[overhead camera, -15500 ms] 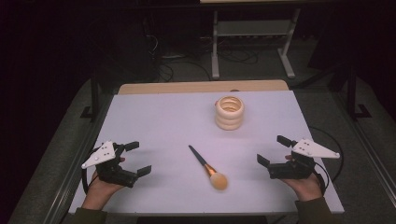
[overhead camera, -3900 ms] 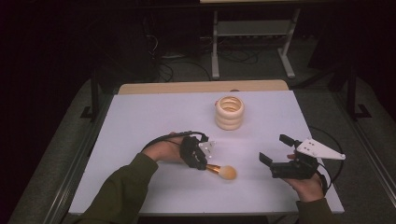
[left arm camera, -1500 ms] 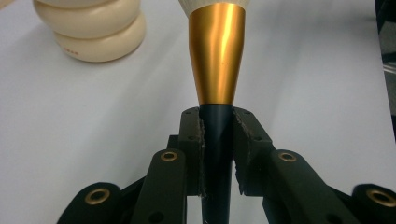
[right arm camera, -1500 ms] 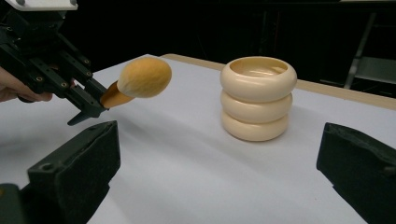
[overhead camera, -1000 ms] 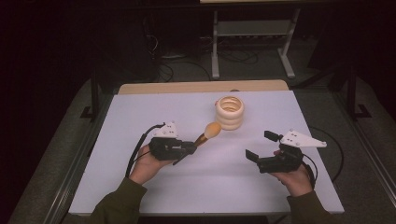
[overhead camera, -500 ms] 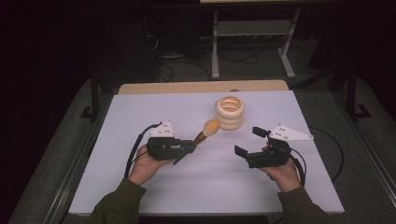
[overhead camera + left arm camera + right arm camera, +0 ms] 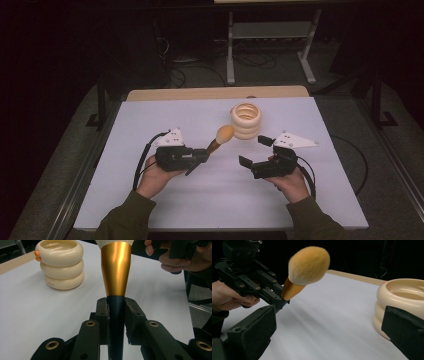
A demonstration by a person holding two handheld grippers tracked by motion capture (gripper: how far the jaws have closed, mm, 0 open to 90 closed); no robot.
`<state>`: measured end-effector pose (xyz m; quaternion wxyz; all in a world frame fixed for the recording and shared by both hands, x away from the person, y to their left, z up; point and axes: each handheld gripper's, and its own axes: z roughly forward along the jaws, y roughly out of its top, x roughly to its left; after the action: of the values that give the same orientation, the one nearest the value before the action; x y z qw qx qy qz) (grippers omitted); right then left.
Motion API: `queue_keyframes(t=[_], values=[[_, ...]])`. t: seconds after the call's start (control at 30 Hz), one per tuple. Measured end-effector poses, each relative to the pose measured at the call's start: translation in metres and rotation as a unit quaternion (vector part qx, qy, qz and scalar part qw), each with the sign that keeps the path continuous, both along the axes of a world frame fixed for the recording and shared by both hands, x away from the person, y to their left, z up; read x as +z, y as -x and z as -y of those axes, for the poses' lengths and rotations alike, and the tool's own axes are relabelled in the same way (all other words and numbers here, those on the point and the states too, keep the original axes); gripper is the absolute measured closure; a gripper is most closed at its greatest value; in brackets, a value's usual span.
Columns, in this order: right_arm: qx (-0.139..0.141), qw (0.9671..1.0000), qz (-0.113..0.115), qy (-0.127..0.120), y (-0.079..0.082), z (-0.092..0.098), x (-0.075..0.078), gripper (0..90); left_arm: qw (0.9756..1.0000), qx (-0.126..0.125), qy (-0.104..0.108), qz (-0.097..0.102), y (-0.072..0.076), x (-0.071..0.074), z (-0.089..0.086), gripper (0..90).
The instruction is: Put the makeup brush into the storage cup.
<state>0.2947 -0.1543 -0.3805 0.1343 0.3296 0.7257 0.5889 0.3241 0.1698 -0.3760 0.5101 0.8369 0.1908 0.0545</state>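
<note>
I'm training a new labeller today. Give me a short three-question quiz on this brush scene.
1. True or false: the left tool is shut on the makeup brush by its dark handle.
2. How do the right tool's jaws stand? A) open, with nothing between them B) shut on the holder C) shut on the brush
3. Fill in: the cream ribbed holder stands upright on the white ____.

Key: 1 true; 2 A; 3 table.

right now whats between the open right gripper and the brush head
Nothing: bare white table separates the right gripper from the brush, held by the left gripper; the high view and right gripper view show that gap.
</note>
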Motion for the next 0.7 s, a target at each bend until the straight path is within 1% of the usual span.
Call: queue_keyframes(t=[0.1, 0.17, 0.4, 0.53, 0.7], values=[[0.006, 1.0, -0.002, 0.001, -0.001, -0.006, 0.0, 0.0, 1.0, 0.001, 0.001, -0.003, 0.001, 0.0, 0.001, 75.3], [0.009, 1.0, -0.004, 0.001, -0.003, -0.01, 0.0, 0.0, 1.0, -0.003, 0.0, 0.0, 0.001, 0.0, 0.002, 75.3], [0.017, 0.9998, -0.009, -0.004, -0.007, -0.02, -0.001, 0.0, 1.0, 0.003, 0.007, 0.003, 0.002, 0.0, 0.003, 75.3], [0.022, 0.9997, -0.011, -0.003, -0.009, -0.025, -0.002, 0.0, 0.9999, 0.007, 0.009, 0.006, 0.003, 0.001, 0.003, 75.3], [0.03, 0.9994, -0.017, -0.009, -0.011, -0.033, -0.002, 0.0, 0.9999, 0.007, 0.01, 0.007, 0.004, 0.0, 0.005, 75.3]])
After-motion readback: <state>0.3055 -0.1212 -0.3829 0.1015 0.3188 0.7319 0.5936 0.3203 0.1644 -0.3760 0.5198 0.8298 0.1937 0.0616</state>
